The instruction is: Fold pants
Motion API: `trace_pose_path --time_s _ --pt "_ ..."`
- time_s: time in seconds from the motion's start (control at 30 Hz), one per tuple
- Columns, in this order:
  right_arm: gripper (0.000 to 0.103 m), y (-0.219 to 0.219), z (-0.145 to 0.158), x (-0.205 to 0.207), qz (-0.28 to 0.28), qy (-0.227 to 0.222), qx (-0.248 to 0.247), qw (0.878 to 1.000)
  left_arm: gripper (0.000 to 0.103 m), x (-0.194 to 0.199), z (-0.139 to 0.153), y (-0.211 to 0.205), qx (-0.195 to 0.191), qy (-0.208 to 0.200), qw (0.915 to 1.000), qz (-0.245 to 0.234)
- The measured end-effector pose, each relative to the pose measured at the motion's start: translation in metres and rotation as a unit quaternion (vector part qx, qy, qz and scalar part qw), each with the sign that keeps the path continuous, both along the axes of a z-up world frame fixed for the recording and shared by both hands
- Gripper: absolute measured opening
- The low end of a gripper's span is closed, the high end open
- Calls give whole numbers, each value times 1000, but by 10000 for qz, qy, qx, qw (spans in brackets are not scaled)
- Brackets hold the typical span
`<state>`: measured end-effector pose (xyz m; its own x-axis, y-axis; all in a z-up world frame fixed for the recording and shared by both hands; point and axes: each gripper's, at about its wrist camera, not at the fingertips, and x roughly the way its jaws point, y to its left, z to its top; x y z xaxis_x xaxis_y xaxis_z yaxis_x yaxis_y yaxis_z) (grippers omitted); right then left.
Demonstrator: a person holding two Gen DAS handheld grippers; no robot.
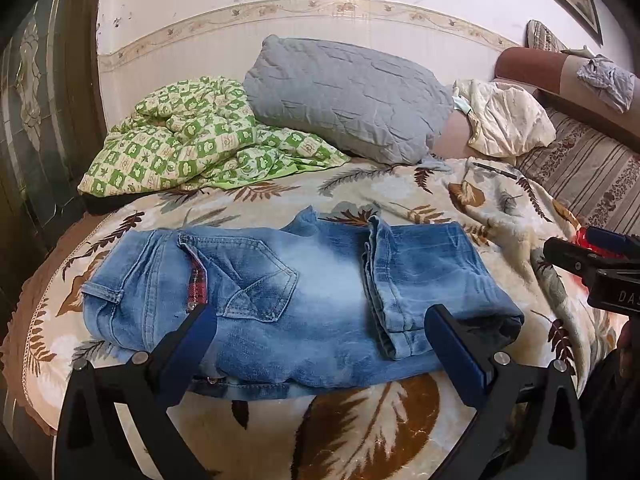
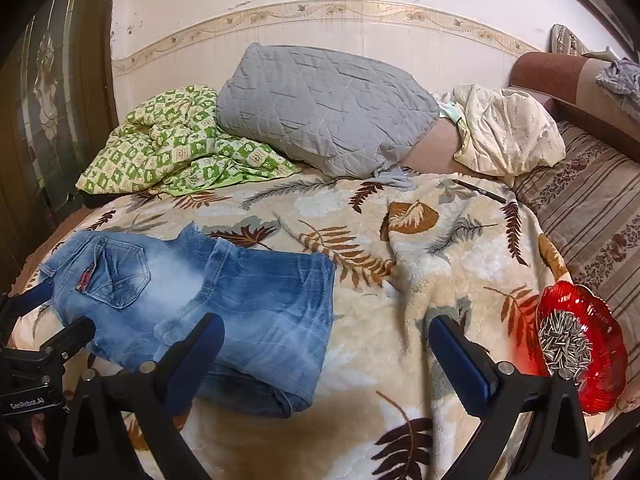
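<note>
1. I see the jeans [image 1: 296, 304] lying on the leaf-print blanket [image 1: 400, 420] of the bed, already doubled over: waistband and back pocket at the left, the hems laid over the thigh, the folded edge at the right. Their long axis runs left-right, across my line of reach.
2. Left gripper [image 1: 320, 344]: fingers spread wide, nothing between them. It hangs over the near edge of the jeans, which span the gap from one finger to the other. I judge this arm the nearer one.
3. Right gripper [image 2: 326, 352]: fingers also wide and empty. The jeans [image 2: 224, 300] lie ahead and to its left; only its left finger overlaps the folded end, the right finger sits over bare blanket.
4. Judgement: another fold would bring one end over the other along that long axis.
5. Far right: red glass dish [image 2: 600, 320] of sunflower seeds, well apart from the jeans.
6. Legible writing: "GenRobot.AI" on the left gripper's body in the right view; "DAS", cut off, on the right gripper's body in the left view.
</note>
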<state>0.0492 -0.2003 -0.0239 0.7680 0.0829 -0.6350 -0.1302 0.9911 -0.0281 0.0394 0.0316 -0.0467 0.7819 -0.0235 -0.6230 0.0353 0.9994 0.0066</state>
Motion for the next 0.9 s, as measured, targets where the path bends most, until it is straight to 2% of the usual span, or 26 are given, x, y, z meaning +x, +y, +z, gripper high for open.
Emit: trace_pose_path --time_s 0.47,0.57,0.63,0.73,0.83,0.9 --pt "103 0 1 4 71 15 -19 10000 103 -1 4 15 10 -43 9999 165" --pt "103 8 4 10 293 25 -1 9996 103 -2 4 35 -166 -16 9992 369" --pt "103 20 9 18 650 36 7 9979 103 -5 2 52 -301 6 9975 637" --pt "103 41 16 28 1140 -5 -99 9934 103 -12 -6 80 -470 77 9926 1113" --pt "103 67 25 38 1469 -125 -300 9886 103 -18 -18 111 -769 193 9843 1579" --pt "103 84 27 44 1658 -125 -331 9855 103 -21 -30 140 -1231 338 9726 1944"
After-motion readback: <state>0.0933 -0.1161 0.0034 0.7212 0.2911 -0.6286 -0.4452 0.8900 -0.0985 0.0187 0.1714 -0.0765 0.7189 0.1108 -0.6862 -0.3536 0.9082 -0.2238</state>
